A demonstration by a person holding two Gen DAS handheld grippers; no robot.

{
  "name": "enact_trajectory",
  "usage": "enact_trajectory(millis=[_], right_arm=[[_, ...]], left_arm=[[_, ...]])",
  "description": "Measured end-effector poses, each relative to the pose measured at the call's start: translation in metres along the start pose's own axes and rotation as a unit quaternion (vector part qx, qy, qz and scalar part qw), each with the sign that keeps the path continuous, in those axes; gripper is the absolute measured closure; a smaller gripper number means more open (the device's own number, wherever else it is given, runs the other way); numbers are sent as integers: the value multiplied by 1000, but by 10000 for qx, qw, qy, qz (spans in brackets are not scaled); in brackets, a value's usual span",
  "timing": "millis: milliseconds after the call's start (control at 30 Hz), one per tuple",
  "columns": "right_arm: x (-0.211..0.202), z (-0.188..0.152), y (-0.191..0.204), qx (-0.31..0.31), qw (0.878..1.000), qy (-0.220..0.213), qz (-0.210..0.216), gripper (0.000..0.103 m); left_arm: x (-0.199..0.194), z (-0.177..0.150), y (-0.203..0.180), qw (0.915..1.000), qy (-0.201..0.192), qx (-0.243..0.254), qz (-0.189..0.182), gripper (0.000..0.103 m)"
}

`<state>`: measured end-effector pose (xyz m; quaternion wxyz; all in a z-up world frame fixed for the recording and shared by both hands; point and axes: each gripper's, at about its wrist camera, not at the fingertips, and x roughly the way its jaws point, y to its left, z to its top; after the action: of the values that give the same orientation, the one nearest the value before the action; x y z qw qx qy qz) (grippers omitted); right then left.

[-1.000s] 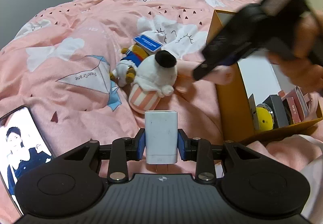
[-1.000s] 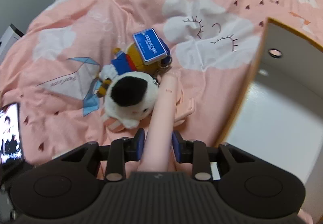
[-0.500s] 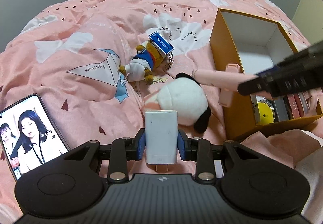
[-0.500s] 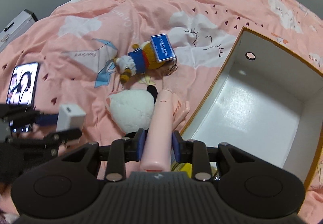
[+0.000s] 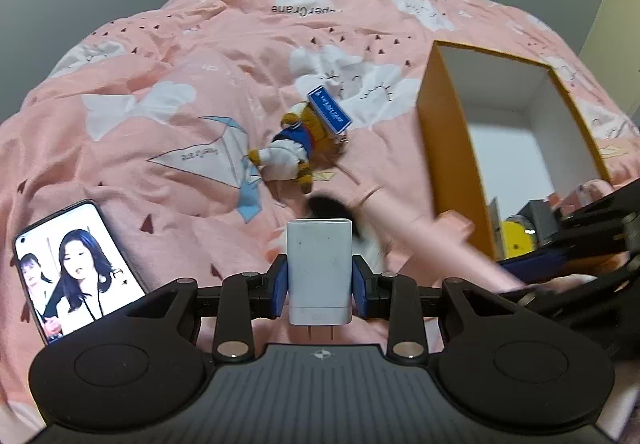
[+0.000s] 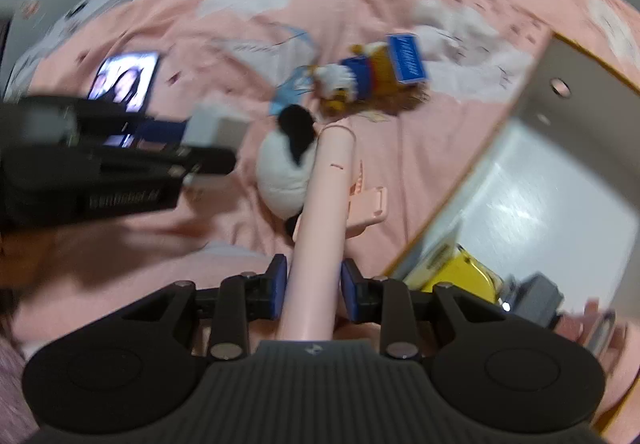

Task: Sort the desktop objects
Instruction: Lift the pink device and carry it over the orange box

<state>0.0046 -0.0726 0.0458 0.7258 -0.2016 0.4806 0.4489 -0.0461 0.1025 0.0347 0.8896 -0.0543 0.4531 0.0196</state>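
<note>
Pink duvet fills both views, clouds and paper cranes printed across it. At its right edge sits the orange box, white inside, open at the top, with a yellow item and a grey block lying at its near end. On the duvet, far left, a phone lies face up, screen lit. Near the middle there's the white plush with its black patch, and just beyond it the duck toy wearing a blue tag. Left gripper has its 2 blue pads clamped on the sides of a white charger, prongs pointing back toward the camera. Right gripper is pinched on a pink stick, which juts forward over the plush, its clip sticking out toward the box. The right view is blurred.
</note>
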Motion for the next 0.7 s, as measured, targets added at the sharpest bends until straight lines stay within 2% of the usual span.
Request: enact_trajectory(millis=[133, 233, 333, 500, 700], right_arm=[[18, -2, 15, -668, 9973, 36, -293, 72], [28, 0, 20, -1217, 9917, 49, -417, 72], [32, 1, 22, -1553, 9875, 108, -260, 68], [36, 6, 4, -981, 9945, 359, 90, 65], [19, 10, -6, -824, 9957, 182, 378, 64]], left_arm=[[0, 0, -1, 9997, 49, -69, -243, 66], [1, -2, -7, 9999, 69, 45, -130, 66], [6, -4, -12, 9997, 115, 191, -33, 66], [16, -6, -21, 9989, 285, 318, -176, 66], [25, -8, -27, 9980, 405, 419, -243, 66]])
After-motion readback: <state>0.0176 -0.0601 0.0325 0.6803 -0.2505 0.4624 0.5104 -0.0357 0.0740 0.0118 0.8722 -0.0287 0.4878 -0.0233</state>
